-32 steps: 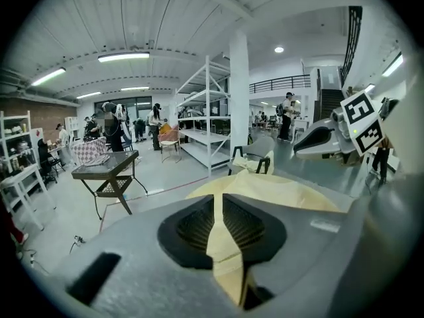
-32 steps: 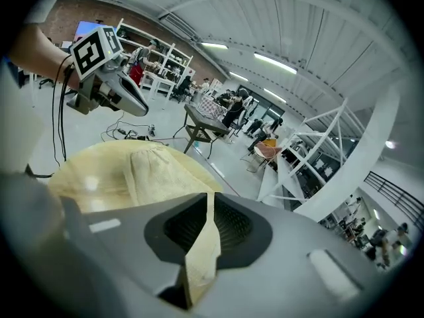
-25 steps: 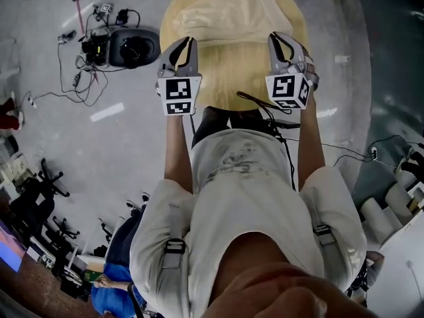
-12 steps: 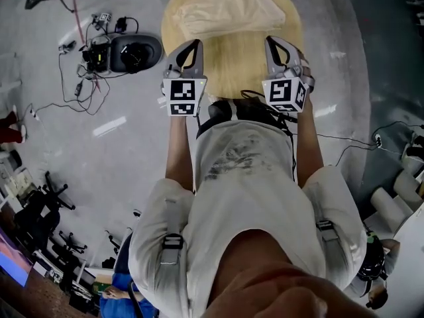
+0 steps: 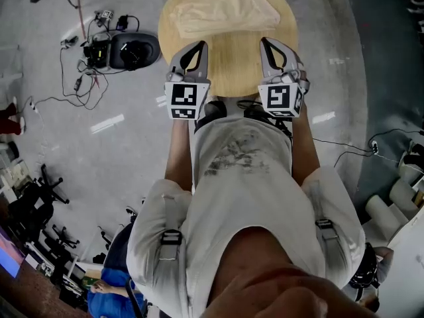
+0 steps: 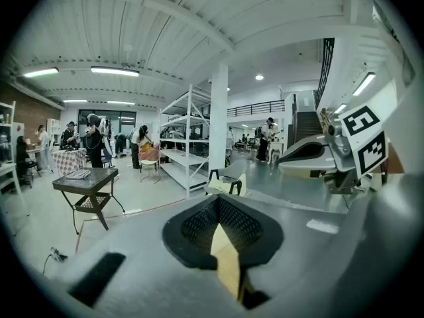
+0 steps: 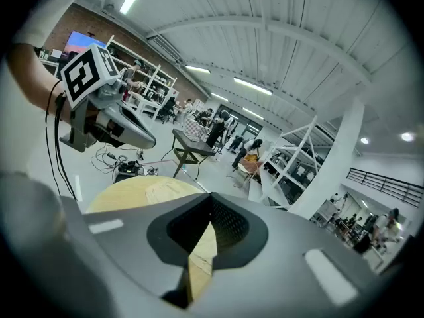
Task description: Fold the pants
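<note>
The beige pants (image 5: 225, 8) lie folded in a flat bundle on the far half of the round wooden table (image 5: 232, 68). My left gripper (image 5: 197, 46) hovers over the table's near edge, shut, with nothing between its jaws. My right gripper (image 5: 268, 44) hovers level with it on the right, also shut and empty. Both are well short of the pants. In the left gripper view the shut jaws (image 6: 222, 227) point across the room, with the right gripper (image 6: 318, 154) beside them. In the right gripper view the jaws (image 7: 202, 244) point over the table (image 7: 119, 194) and pants (image 7: 162, 192).
A black device (image 5: 129, 48) with trailing cables sits on the floor left of the table. More cables run on the floor at right. White shelving (image 6: 185, 138), a small dark table (image 6: 83, 184) and several people stand across the hall.
Both grippers have drawn back from the pants toward the person, to the table's near edge, and come a little closer together.
</note>
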`<state>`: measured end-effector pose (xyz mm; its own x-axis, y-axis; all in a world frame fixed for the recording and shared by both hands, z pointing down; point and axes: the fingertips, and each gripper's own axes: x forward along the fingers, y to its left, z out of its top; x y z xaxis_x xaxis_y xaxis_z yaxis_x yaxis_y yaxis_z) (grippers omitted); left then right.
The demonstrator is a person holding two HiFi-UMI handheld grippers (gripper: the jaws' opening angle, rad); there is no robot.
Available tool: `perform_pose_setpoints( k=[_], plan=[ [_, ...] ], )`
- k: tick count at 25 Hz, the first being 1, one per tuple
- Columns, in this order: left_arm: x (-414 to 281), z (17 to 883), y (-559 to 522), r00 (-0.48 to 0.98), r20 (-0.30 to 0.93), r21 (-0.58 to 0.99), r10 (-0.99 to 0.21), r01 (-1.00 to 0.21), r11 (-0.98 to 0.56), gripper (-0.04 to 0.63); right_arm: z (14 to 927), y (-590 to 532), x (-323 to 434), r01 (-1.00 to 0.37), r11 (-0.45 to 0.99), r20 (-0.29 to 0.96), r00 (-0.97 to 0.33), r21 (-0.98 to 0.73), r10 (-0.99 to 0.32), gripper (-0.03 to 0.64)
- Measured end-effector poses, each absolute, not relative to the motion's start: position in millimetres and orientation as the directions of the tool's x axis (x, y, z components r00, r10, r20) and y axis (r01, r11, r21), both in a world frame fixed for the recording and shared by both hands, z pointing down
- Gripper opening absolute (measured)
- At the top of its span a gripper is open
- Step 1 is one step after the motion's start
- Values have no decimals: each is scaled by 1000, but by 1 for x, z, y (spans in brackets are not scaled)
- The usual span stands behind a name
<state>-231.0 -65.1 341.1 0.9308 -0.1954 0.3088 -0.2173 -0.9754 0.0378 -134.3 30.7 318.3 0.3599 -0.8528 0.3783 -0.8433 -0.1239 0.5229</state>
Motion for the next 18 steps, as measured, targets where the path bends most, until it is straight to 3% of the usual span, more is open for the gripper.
perform_pose_setpoints(
  k=[18],
  plan=[
    [-119, 320, 114, 867, 304, 32, -394, -423, -906, 8, 289, 183, -13, -887, -23, 296, 179, 461, -938, 8]
  ],
)
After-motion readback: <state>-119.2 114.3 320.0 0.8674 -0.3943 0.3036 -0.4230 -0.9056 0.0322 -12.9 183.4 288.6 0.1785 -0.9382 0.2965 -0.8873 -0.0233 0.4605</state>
